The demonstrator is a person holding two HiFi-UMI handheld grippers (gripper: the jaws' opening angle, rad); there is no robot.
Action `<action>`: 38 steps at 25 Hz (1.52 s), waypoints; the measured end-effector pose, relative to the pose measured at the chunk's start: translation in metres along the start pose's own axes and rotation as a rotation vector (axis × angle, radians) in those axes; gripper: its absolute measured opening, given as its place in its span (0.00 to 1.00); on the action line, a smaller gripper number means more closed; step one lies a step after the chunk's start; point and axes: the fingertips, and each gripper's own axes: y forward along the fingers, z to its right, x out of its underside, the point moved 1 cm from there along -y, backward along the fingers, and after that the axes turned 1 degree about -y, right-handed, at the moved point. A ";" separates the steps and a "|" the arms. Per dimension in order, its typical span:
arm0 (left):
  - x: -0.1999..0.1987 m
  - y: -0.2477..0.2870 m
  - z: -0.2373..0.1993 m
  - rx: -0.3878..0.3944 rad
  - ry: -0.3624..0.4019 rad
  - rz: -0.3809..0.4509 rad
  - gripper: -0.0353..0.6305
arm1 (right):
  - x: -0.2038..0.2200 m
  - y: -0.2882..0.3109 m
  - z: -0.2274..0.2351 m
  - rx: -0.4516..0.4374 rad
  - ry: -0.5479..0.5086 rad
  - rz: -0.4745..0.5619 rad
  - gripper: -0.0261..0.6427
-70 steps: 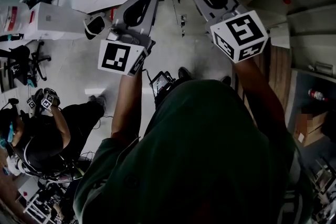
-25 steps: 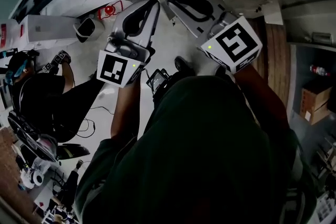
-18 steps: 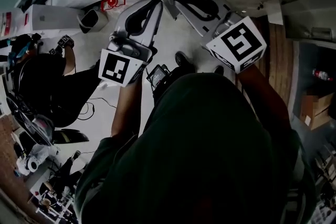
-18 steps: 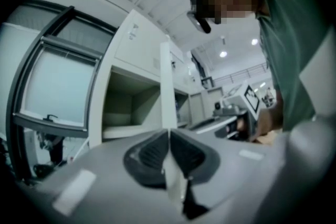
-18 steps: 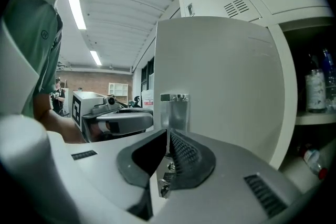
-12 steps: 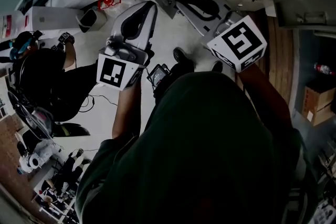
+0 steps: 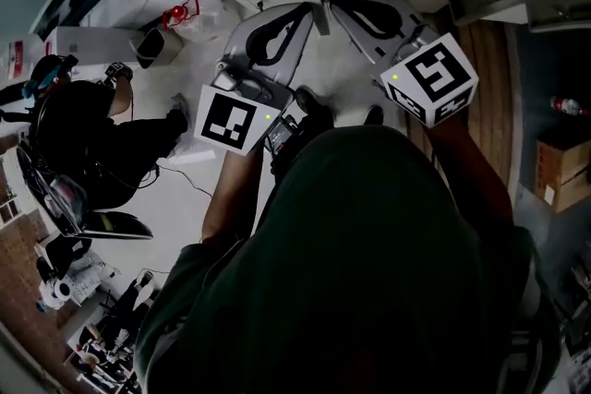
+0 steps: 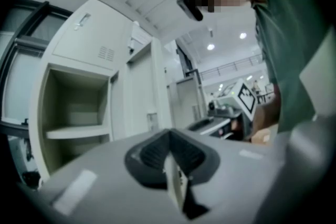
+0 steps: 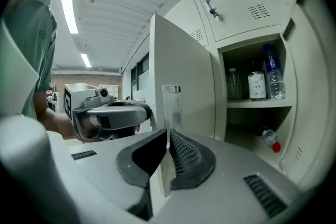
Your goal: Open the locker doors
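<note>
Presently left tool point(image 8: 169, 136) and right tool point(image 9: 167, 135) each pinch shut on a thin door edge point(image 9: 171, 107); a sideways pull could slip the pads off.

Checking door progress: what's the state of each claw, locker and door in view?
left claw, shut on door edge
right claw, shut on door
door, swung open
bottle locker, open
other locker, open
upper door, closed

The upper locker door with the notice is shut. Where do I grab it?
Take the small vertical pull at the upper door's left edge, straight from the front, fingers either side. It looks like the only part standing proud of the flat panel.
</note>
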 end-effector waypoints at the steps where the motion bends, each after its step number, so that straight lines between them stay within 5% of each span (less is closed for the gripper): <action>1: -0.003 0.007 0.007 0.008 -0.006 0.001 0.06 | -0.001 -0.008 0.003 0.016 -0.008 -0.001 0.05; 13: -0.036 0.054 0.065 0.061 0.010 0.048 0.06 | 0.003 -0.078 0.033 0.090 -0.074 -0.006 0.05; 38: -0.101 -0.023 0.074 -0.011 0.035 0.070 0.06 | -0.073 -0.188 -0.005 0.030 -0.021 0.181 0.04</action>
